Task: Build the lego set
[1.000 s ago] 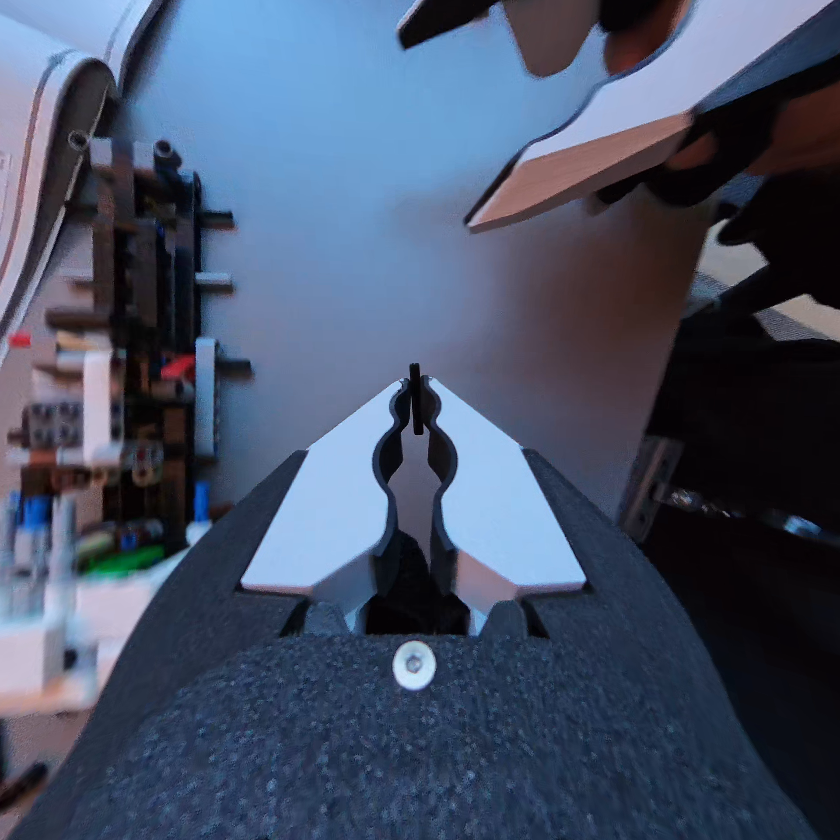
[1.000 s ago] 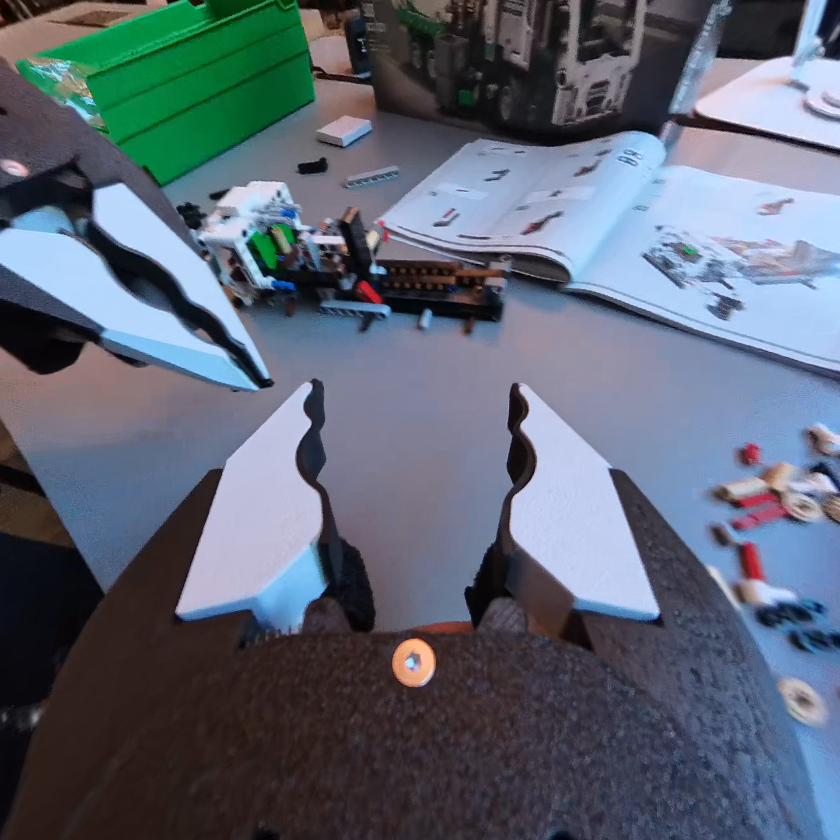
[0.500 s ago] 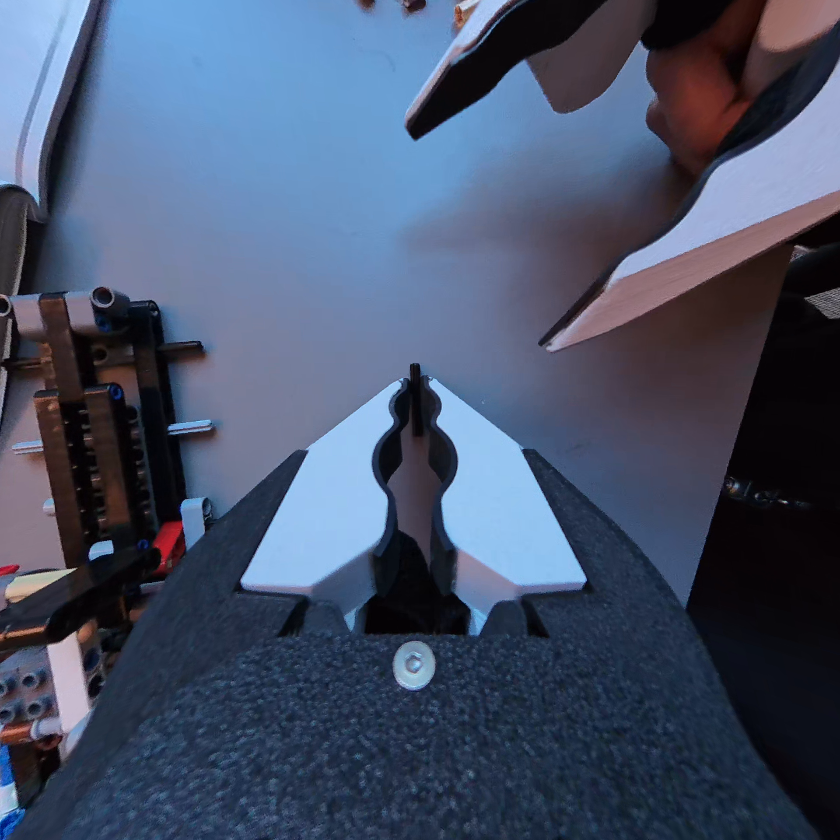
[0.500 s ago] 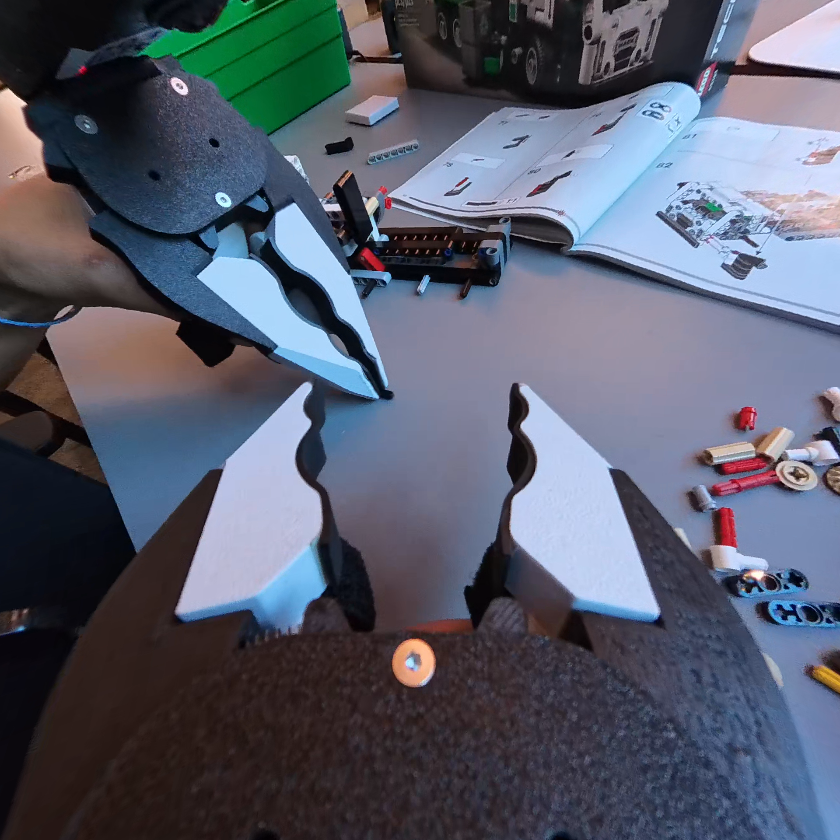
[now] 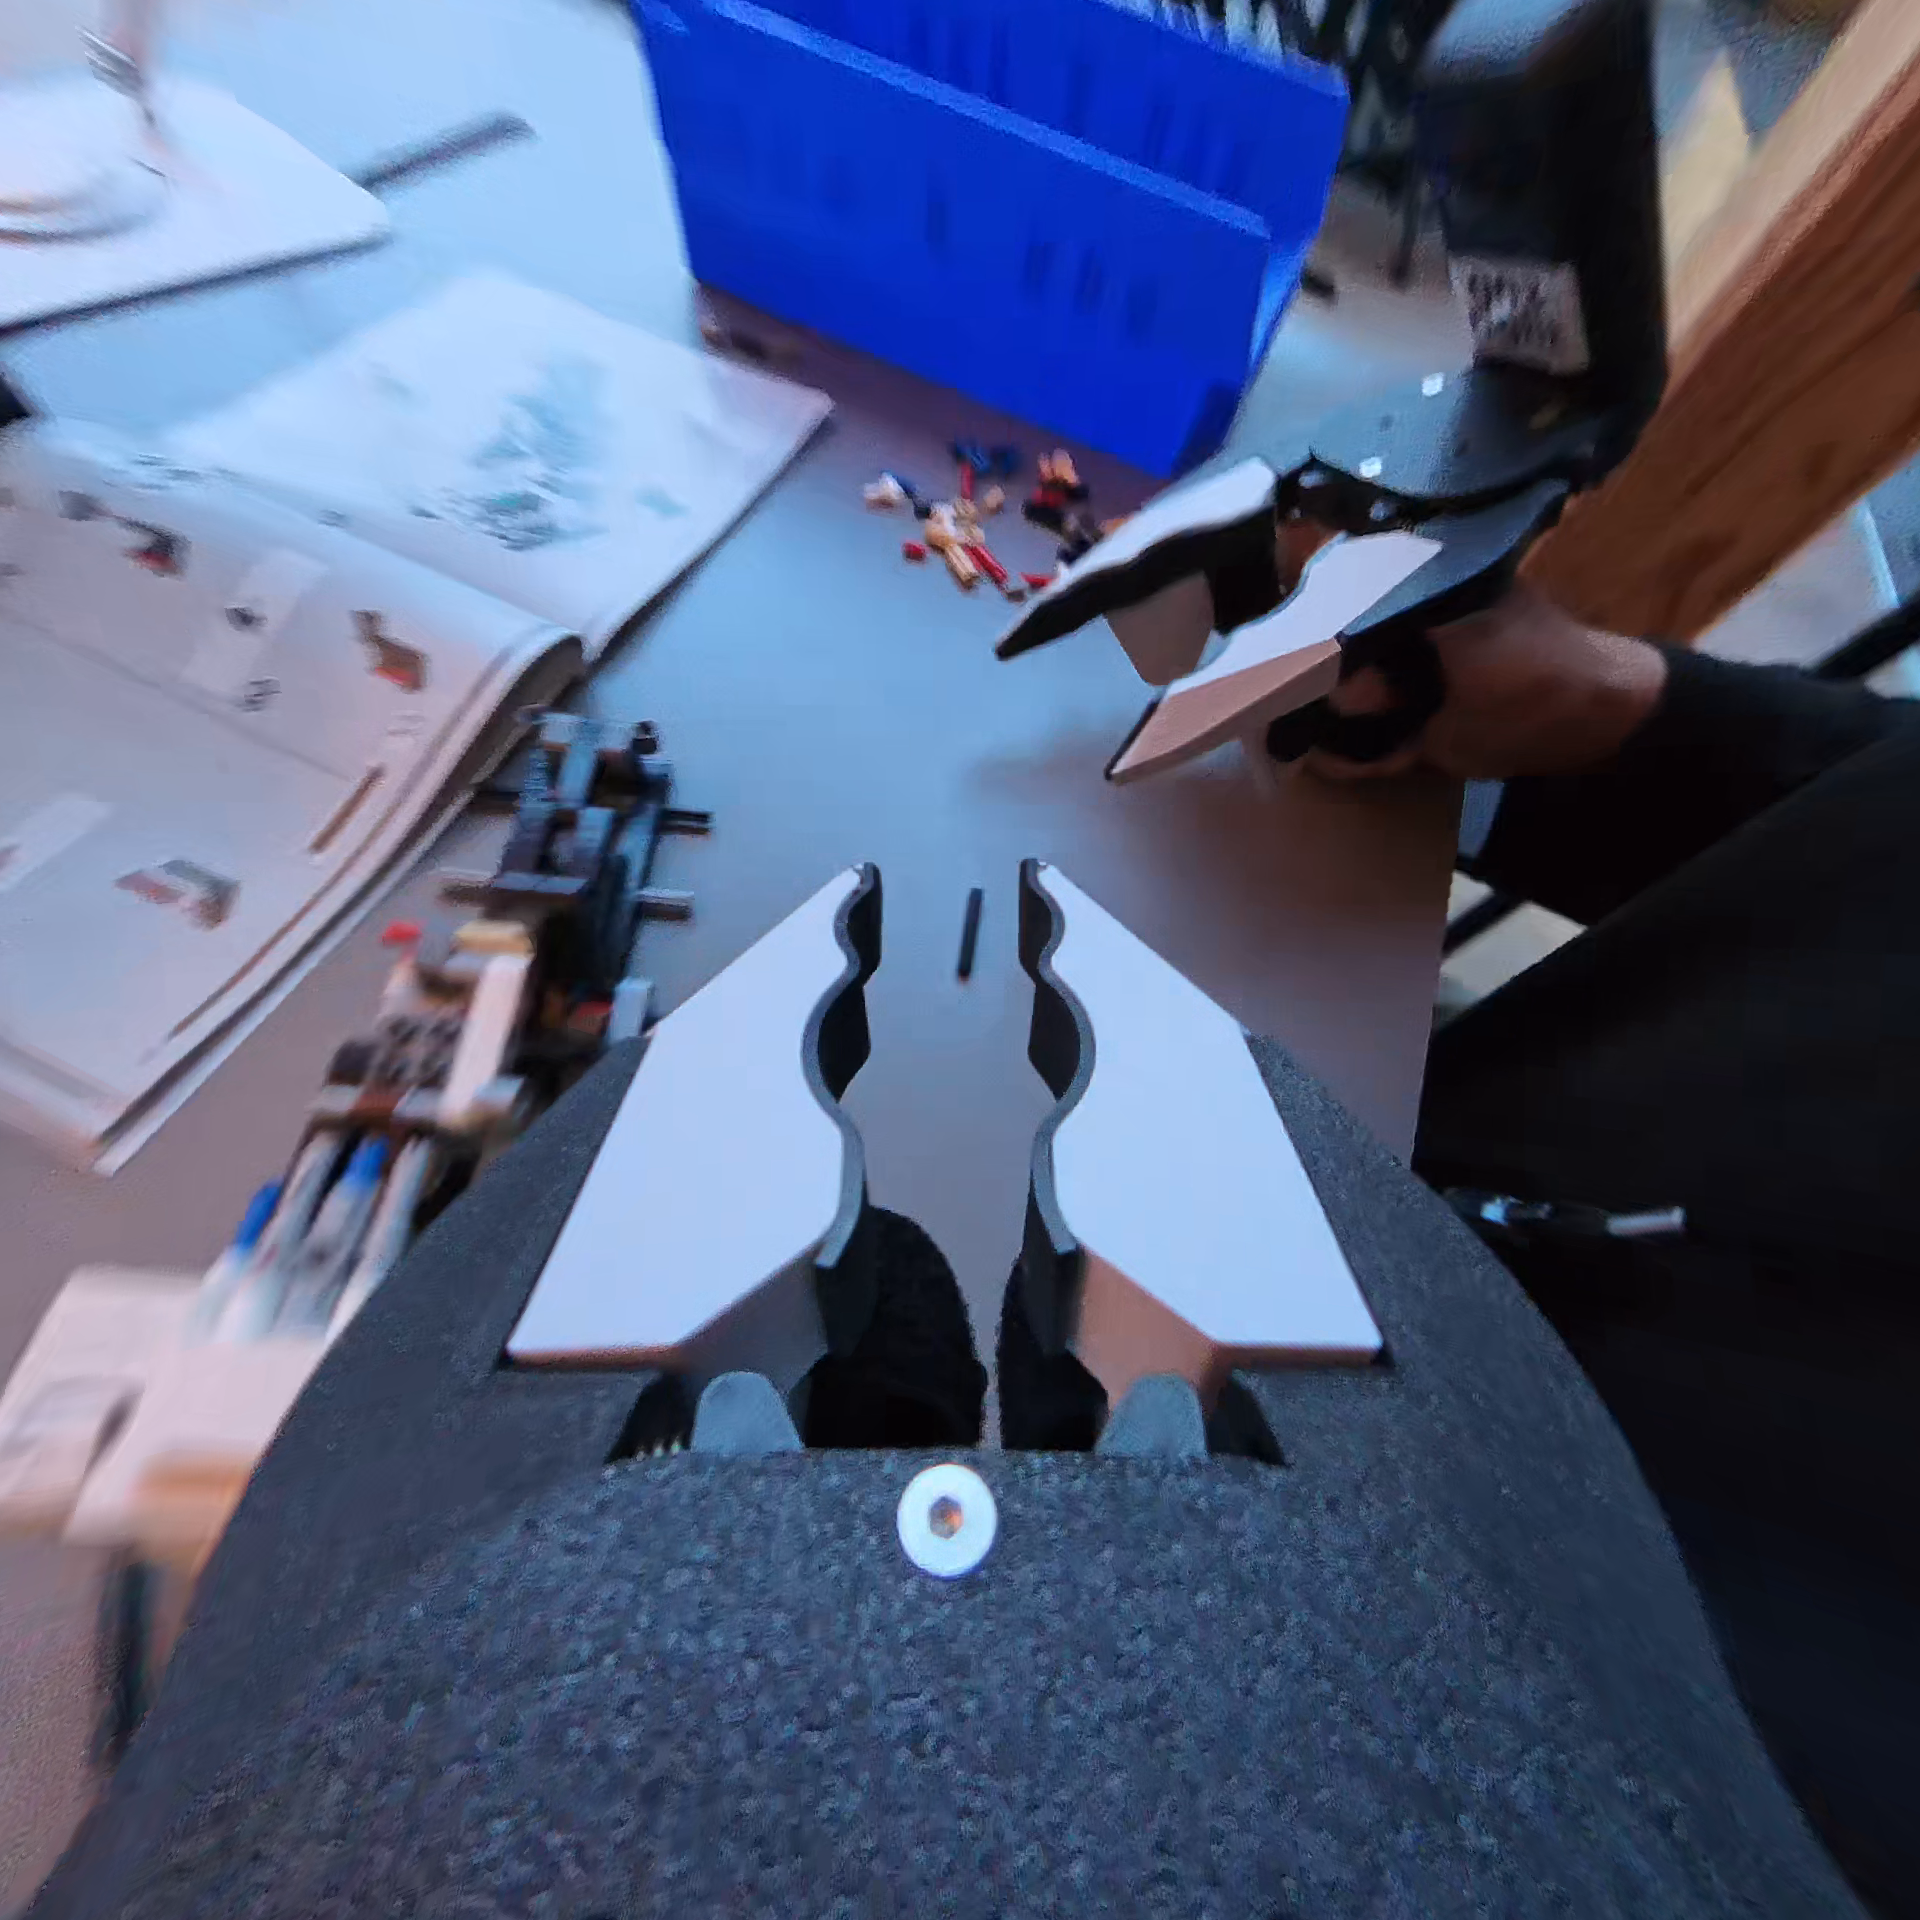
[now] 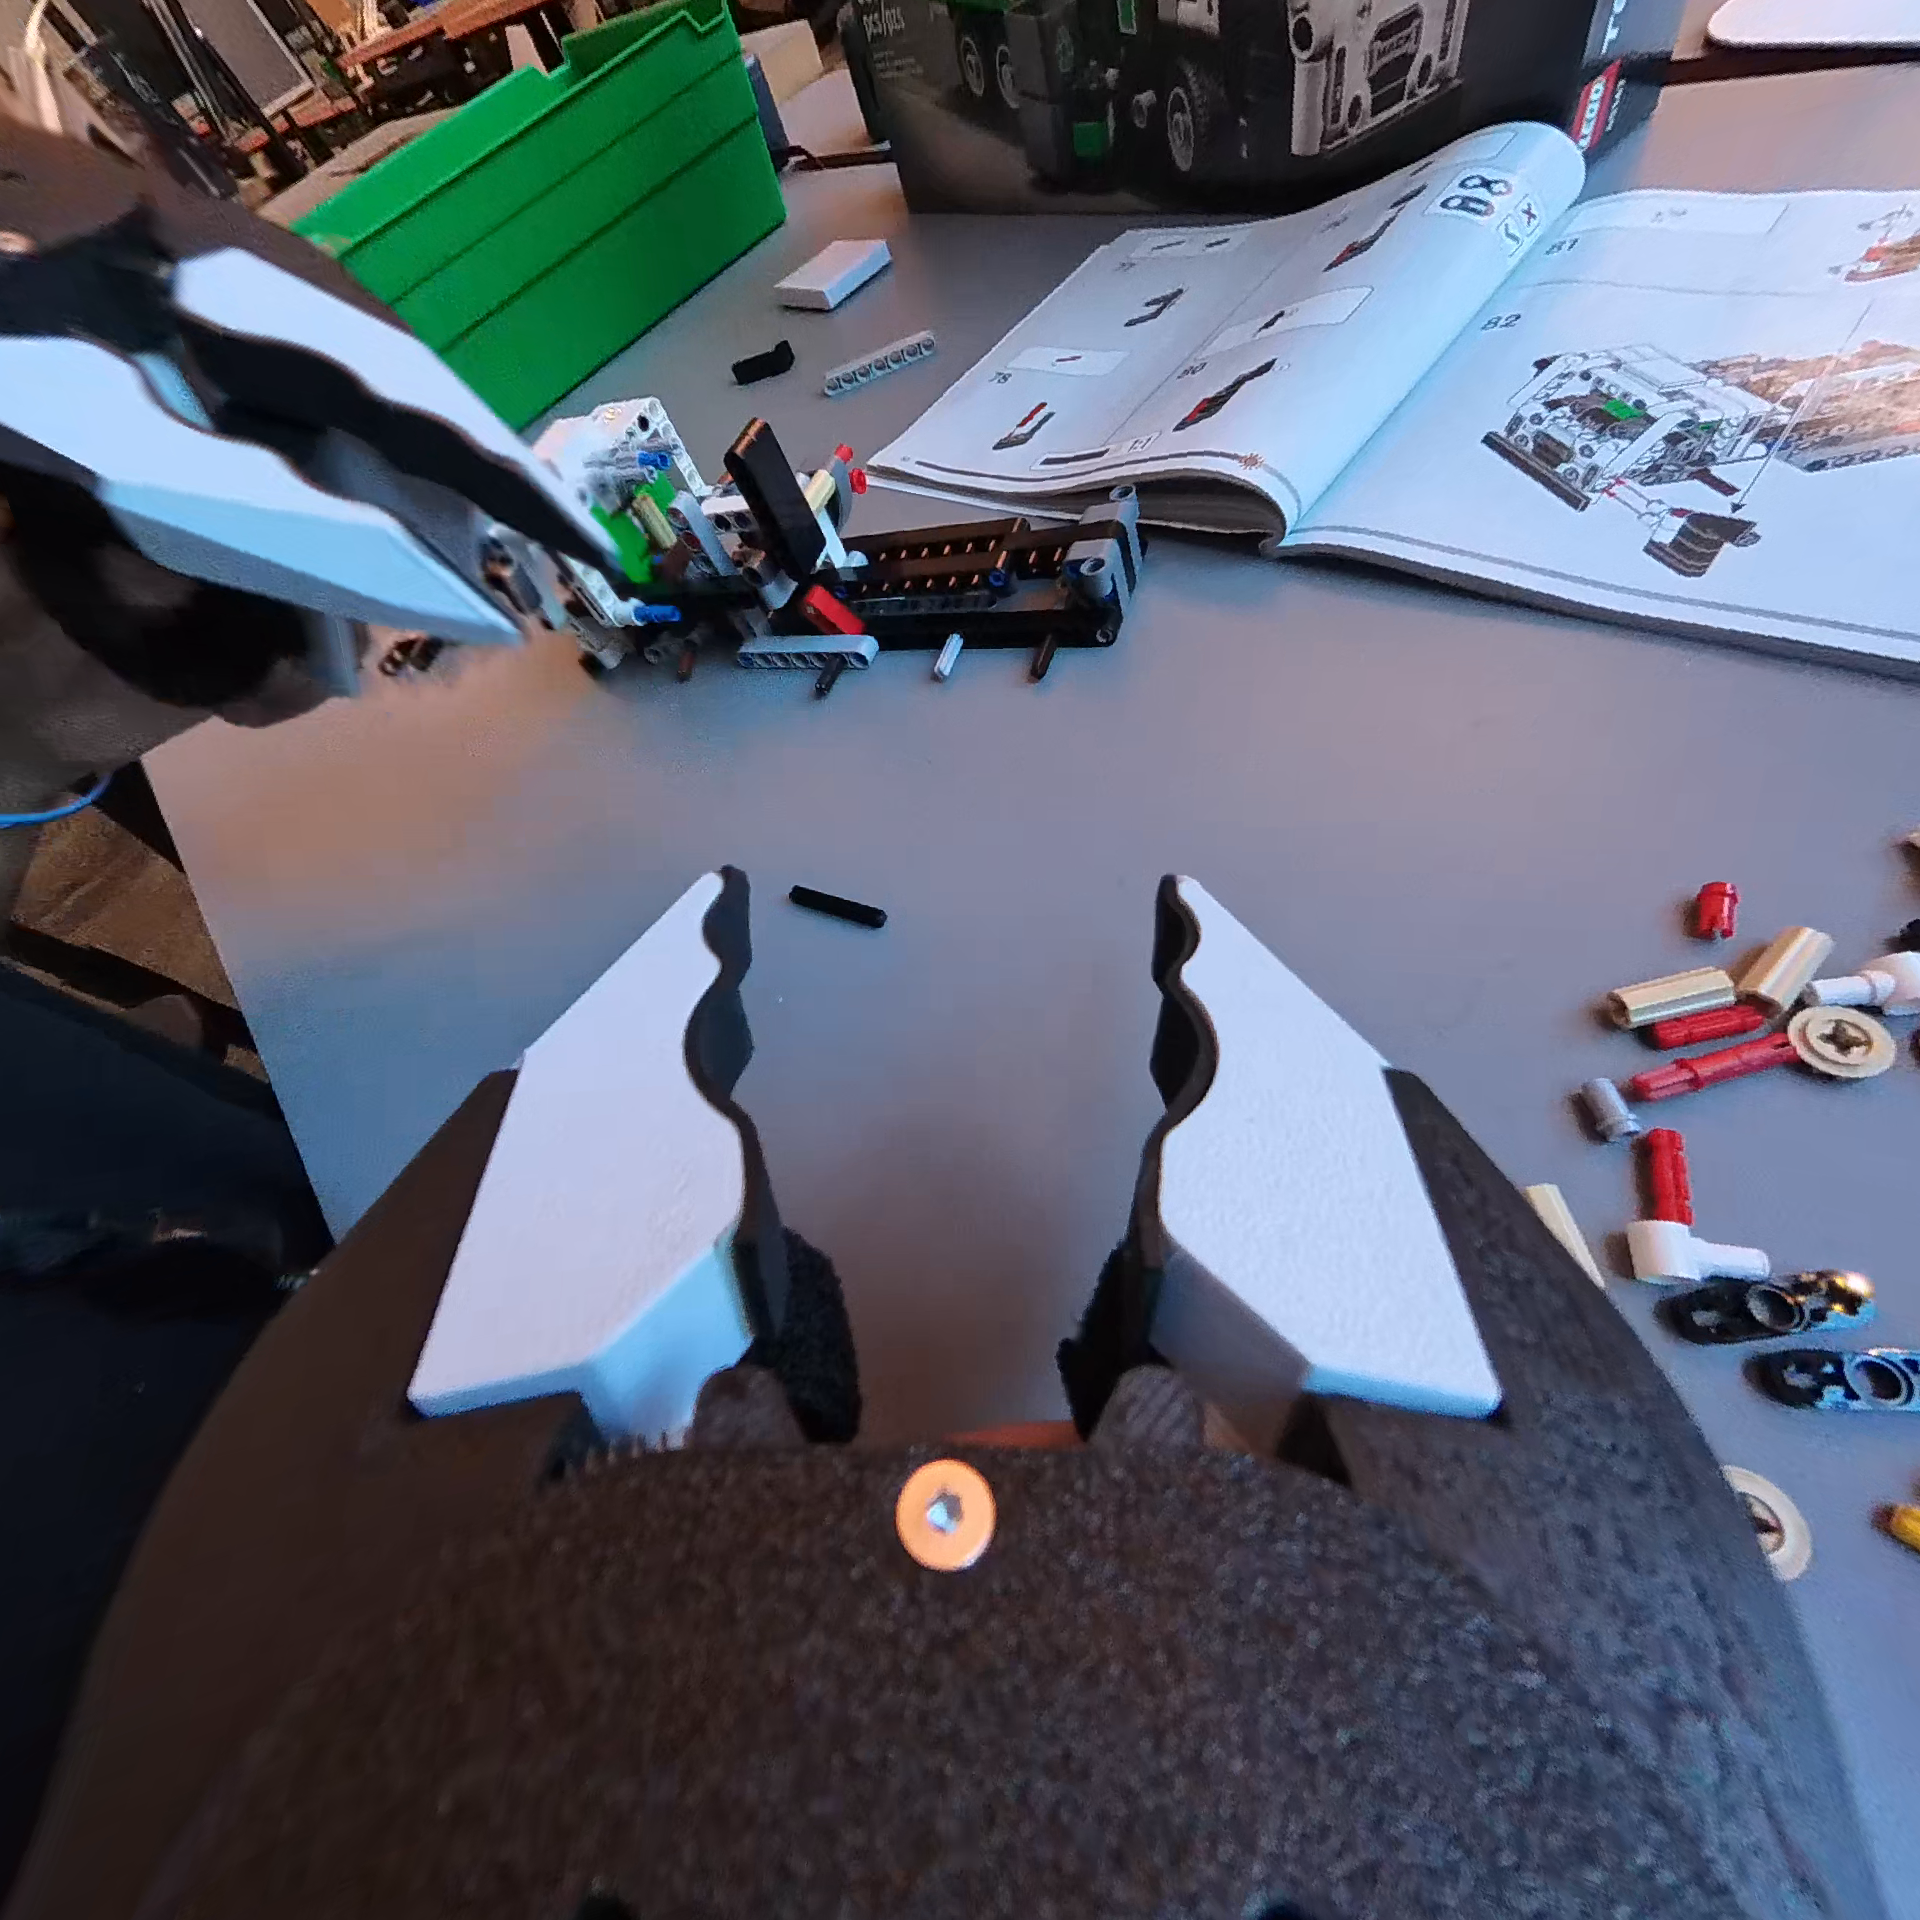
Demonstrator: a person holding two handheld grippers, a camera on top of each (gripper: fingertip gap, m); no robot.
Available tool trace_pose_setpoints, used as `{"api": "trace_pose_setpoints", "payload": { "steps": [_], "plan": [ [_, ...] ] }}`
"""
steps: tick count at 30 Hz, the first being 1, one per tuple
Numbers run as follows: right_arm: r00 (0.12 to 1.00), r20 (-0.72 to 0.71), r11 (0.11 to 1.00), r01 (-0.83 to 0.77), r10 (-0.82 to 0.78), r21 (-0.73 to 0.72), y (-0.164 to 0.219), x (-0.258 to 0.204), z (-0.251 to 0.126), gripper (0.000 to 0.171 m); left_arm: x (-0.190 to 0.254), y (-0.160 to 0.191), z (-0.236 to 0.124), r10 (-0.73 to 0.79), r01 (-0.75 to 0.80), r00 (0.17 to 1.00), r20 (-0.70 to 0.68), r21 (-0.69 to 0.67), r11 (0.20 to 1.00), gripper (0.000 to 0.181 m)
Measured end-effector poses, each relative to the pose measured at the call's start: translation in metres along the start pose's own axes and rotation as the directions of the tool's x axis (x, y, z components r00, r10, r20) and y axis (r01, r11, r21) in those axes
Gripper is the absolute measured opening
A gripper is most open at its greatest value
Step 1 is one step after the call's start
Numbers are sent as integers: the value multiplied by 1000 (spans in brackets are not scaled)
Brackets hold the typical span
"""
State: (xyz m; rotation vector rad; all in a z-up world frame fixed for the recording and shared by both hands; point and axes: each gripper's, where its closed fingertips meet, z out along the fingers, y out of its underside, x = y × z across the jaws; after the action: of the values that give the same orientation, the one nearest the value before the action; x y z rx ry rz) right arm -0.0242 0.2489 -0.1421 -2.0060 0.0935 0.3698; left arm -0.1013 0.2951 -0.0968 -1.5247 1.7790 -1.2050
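Observation:
A small black axle pin (image 5: 968,933) lies loose on the grey table; it also shows in the right wrist view (image 6: 836,906). My left gripper (image 5: 951,883) is open and empty, raised above and behind the pin. My right gripper (image 6: 943,883) is open and empty, low over the table, with the pin just beyond its left fingertip. The half-built lego chassis (image 6: 862,561) lies beyond the pin; in the left wrist view the chassis (image 5: 540,935) is at left. The left gripper (image 6: 540,587) shows at left in the right wrist view, the right gripper (image 5: 1060,691) at upper right in the left wrist view.
An open instruction booklet (image 6: 1455,395) lies behind the chassis. Loose small parts (image 6: 1745,1049) are scattered at right. A green bin (image 6: 582,218) and the set's box (image 6: 1195,83) stand at the back, a blue bin (image 5: 987,197) at the far side. The table's near edge (image 5: 1439,935) is close. My right tips are roughly 7 cm from the small black axle pin (image 5: 968,933). Seen from the right wrist view (image 6: 842,910) as well.
My left gripper has opened and let go of the black pin, which now lies on the table. It has lifted and pulled back. The right gripper has stayed open.

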Motion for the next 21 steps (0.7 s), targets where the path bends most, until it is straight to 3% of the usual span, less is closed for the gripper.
{"api": "trace_pose_setpoints", "payload": {
  "steps": [4,9,12,21],
  "plan": [
    [1000,16,1000,17,-17,5,0,-4,-1,73,-22,25,-65,-74,48,982,172,153,987,30],
    [999,14,999,46,-46,9,-1,-6,0,66,-44,87,-125,-178,111,891,417,180,977,32],
    [998,2,998,63,-63,5,-1,-7,1,65,-42,90,-136,-199,79,860,470,262,962,31],
    [992,-51,993,118,-118,-2,0,-6,1,62,-39,108,-143,-261,129,841,473,293,947,31]
  ]
}}
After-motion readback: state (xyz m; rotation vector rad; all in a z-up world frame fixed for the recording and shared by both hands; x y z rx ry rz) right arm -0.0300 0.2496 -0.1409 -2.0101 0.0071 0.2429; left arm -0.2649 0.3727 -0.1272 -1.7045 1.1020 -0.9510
